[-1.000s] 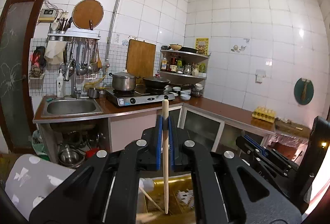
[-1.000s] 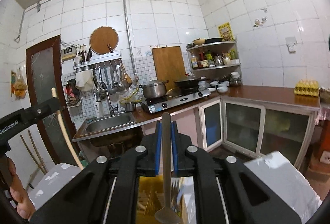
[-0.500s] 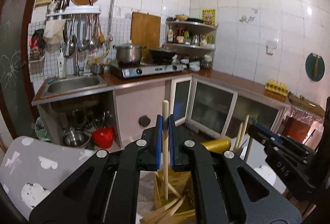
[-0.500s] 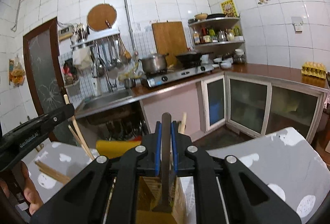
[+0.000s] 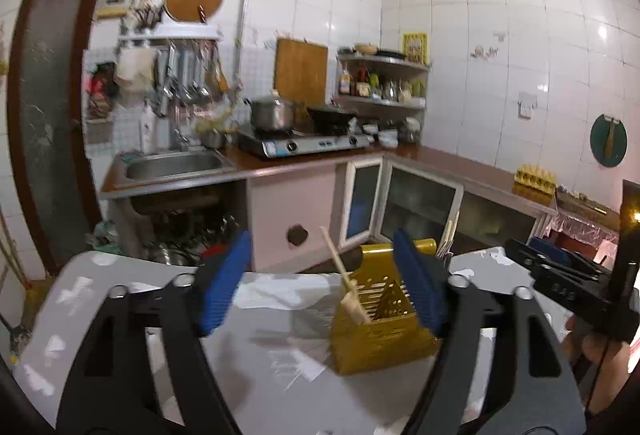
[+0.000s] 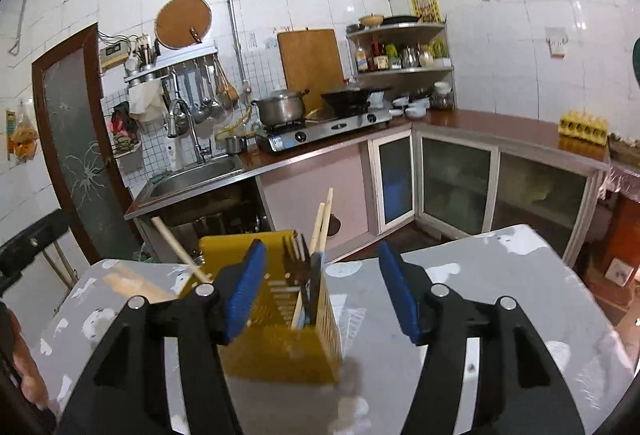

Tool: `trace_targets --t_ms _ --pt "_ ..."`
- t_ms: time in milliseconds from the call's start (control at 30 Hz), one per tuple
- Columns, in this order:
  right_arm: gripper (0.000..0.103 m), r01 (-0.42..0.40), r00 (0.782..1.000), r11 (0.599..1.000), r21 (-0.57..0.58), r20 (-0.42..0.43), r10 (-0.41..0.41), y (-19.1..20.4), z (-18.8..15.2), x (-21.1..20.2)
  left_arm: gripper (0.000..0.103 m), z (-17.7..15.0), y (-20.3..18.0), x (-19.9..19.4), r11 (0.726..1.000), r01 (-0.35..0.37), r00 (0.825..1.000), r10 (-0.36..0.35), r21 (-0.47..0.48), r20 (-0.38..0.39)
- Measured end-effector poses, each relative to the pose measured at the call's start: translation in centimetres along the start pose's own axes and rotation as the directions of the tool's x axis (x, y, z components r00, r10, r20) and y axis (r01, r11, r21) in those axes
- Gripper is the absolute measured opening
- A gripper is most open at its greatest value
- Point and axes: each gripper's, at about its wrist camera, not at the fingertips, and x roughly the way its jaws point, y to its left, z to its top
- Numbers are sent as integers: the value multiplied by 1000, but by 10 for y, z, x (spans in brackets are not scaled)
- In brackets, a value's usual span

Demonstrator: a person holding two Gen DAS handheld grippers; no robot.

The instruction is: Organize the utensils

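A yellow slotted utensil holder [image 5: 380,319] stands on the grey table [image 5: 272,315]. A wooden chopstick [image 5: 340,267] leans in its left side, and more chopsticks [image 5: 450,235] stick up at its back right. My left gripper [image 5: 320,287] is open and empty, just above and in front of the holder. In the right wrist view the holder [image 6: 280,327] holds a dark fork [image 6: 298,263], upright chopsticks [image 6: 322,223] and a leaning chopstick [image 6: 180,251]. My right gripper [image 6: 322,291] is open and empty above it.
The table [image 6: 460,275] carries a white-patterned grey cover. Loose chopsticks [image 6: 132,281] lie on it at the left. Behind are a sink [image 6: 192,175], a stove with a pot [image 6: 282,107] and low cabinets [image 6: 456,187]. The right gripper shows in the left view [image 5: 560,271].
Both grippers have opened and drawn back. The chopstick from the left gripper and the fork from the right gripper now stand in the yellow holder.
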Motion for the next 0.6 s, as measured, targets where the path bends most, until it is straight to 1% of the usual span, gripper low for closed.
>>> trace_targets --t_ms 33,67,100,167,200,267,367,400,500,600 --pt "66 4 1000 1000 -7 12 -4 2 -3 -19 89 0 5 -20 1000 -8 1000 8 -3 20" --pt "71 4 1000 1000 -11 22 -4 5 -7 -35 97 -1 8 -35 1000 -13 999 14 -6 35" --pt "77 1 1000 1000 -16 31 -1 7 -10 -50 98 -1 11 -51 1000 -17 999 18 -10 50" --pt "83 -6 999 1000 -30 50 7 16 -21 -85 98 -8 18 -90 1000 -16 997 17 -11 73" --pt "87 -11 998 999 -38 60 13 22 -28 -103 98 -10 19 -99 1000 -16 997 17 -9 75" --pt "90 -17 997 999 -47 75 21 31 -39 -130 98 -21 23 -128 1000 -20 997 20 -3 71" --pt "96 -31 995 999 -26 95 34 41 -57 -167 98 -43 29 -161 1000 -17 998 18 -6 61" --pt "98 -34 995 999 -18 95 35 42 -63 -175 98 -49 32 -167 1000 -18 998 18 -11 59" --pt "98 -30 996 1000 3 90 29 47 -91 -196 98 -84 39 -189 999 -23 999 25 -44 38" --pt "99 -4 997 1000 -19 75 5 52 -116 -201 98 -114 39 -198 999 -30 999 31 -41 23"
